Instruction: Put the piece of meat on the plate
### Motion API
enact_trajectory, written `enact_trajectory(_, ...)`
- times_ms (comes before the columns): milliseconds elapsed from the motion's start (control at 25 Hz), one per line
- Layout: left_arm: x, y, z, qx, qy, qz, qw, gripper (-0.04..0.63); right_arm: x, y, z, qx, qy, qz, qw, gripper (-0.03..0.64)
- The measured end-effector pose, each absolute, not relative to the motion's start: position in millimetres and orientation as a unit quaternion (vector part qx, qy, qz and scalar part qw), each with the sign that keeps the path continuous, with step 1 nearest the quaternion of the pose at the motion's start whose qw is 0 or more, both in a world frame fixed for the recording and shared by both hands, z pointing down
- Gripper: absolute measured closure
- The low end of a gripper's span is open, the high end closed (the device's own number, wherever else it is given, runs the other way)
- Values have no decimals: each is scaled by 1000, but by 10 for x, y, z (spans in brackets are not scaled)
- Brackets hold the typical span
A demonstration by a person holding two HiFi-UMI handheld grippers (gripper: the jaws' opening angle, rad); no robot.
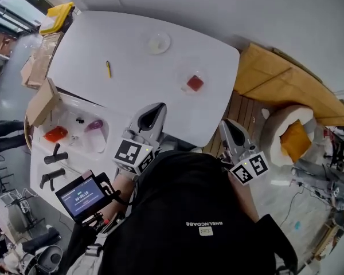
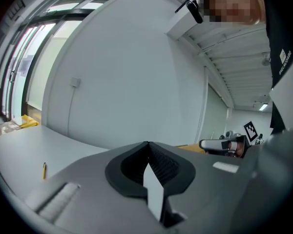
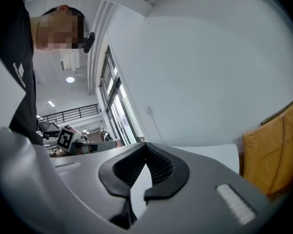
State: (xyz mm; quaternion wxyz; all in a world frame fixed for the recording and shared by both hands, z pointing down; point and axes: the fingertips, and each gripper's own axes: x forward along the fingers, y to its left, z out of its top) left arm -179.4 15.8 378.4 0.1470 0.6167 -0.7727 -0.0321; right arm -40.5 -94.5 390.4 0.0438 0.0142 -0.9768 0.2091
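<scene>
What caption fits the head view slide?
Left gripper and right gripper shut, empty, near the white table's edge; meat and plate lie apart beyond them.

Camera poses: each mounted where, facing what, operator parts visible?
Head view: head-mounted, steeply down at table, piece of meat, plate; shows shirt, left hand-held gripper, right hand-held gripper.
Left gripper view: on the left one, along shut jaws toward wall; shirt right.
Right gripper view: on the right one, along shut jaws toward wall; shirt left.
Shared: each gripper view shows the other.
</scene>
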Motion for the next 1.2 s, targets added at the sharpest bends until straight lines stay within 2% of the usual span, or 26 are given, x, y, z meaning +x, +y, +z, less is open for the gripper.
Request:
enact_trajectory(560, -1806, 645, 3625, 548, -821, -101, 127, 577, -907, -571, 3719, -117, -975, 178, 68, 612)
enact_trajectory(1200, -1821, 898, 3835, 516, -839, -99, 142, 577, -1138, -288, 3736, -168, -966, 180, 81, 612)
